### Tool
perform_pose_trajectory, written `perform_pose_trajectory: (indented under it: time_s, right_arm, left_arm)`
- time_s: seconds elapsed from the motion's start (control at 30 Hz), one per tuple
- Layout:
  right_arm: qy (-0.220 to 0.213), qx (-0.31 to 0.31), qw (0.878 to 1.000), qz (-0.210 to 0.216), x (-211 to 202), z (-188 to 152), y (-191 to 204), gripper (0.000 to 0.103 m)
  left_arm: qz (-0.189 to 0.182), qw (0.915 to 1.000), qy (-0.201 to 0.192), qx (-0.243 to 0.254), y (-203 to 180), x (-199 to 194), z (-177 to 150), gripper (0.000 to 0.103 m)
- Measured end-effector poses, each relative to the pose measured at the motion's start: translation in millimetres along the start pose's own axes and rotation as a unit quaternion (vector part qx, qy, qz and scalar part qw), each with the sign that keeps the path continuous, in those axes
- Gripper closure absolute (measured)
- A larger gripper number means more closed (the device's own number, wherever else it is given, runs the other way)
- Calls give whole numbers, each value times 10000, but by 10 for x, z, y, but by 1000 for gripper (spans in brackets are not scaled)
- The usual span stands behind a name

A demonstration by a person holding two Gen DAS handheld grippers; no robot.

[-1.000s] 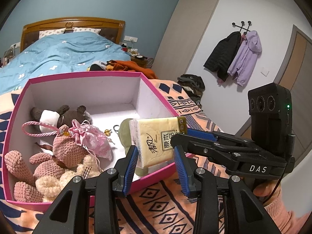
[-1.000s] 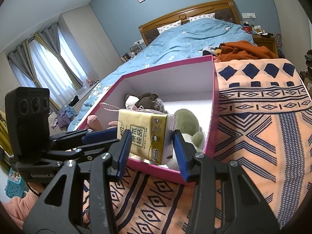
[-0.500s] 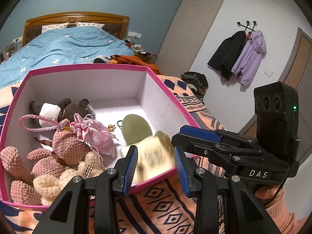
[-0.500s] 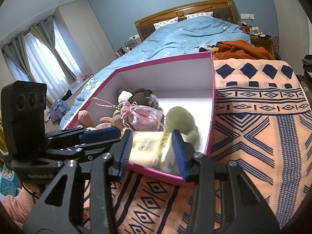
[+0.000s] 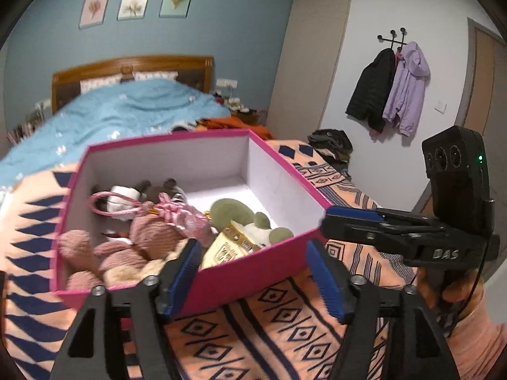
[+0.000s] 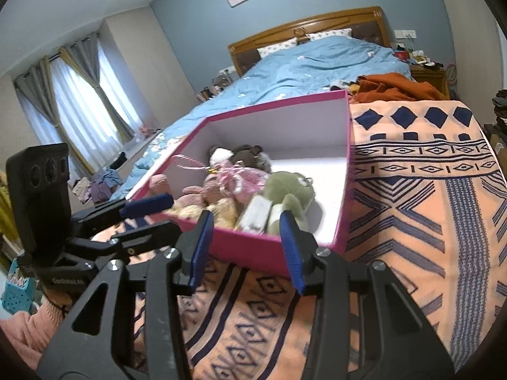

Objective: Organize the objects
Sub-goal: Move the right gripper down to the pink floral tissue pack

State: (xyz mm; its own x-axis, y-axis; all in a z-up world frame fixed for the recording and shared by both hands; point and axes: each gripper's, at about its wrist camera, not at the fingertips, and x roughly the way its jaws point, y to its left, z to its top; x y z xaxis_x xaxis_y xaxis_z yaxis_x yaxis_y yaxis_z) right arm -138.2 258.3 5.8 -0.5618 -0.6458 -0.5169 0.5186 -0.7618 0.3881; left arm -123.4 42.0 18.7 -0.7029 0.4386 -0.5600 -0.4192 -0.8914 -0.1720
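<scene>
A yellow tissue pack (image 5: 228,247) (image 6: 253,213) lies in the pink box (image 5: 164,164) (image 6: 285,126), at its near edge, leaning on a green plush (image 5: 228,212) (image 6: 285,190). A pink crochet plush (image 5: 149,234), a pink drawstring pouch (image 5: 177,215) and a brown bear (image 5: 155,190) fill the box's left half. My left gripper (image 5: 255,275) hovers in front of the near wall, its jaws opening with nothing between them. My right gripper (image 6: 246,250) is also just short of the box, its jaws easing apart and empty. Each gripper shows at the edge of the other's view.
The box rests on an orange blanket with navy patterns (image 5: 269,326) (image 6: 412,190). Behind it lies a bed with a blue cover (image 5: 126,110). Coats (image 5: 389,88) hang on the right wall. A hand in a pink sleeve (image 5: 469,316) holds the right gripper.
The tissue pack left the right gripper and dropped into the box. Both grippers drew back from the box. The left jaws have spread much wider.
</scene>
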Motion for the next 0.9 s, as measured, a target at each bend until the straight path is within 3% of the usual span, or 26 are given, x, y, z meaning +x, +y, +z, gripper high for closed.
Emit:
perform_pose_trajectory:
  time_s: [0.1, 0.23, 0.63, 0.83, 0.9]
  right_arm:
    - [17, -49, 9996, 276, -146, -112, 93, 51]
    - [202, -106, 9981, 569, -268, -342, 220, 50]
    - [1229, -58, 9876, 975, -152, -1166, 465, 50]
    - [1581, 181, 9810, 1113, 10, -1458, 529, 50]
    - [1664, 297, 9785, 1178, 59, -1508, 529, 50]
  left_arm:
    - [43, 10000, -45, 32, -7, -180, -96, 20]
    - [92, 9999, 52, 11, 8, -338, -317, 20]
    - [69, 9954, 907, -294, 49, -335, -1072, 21]
    - [-45, 9927, 1141, -388, 31, -307, -1288, 25]
    - [-117, 9915, 1217, -438, 41, -295, -1349, 36]
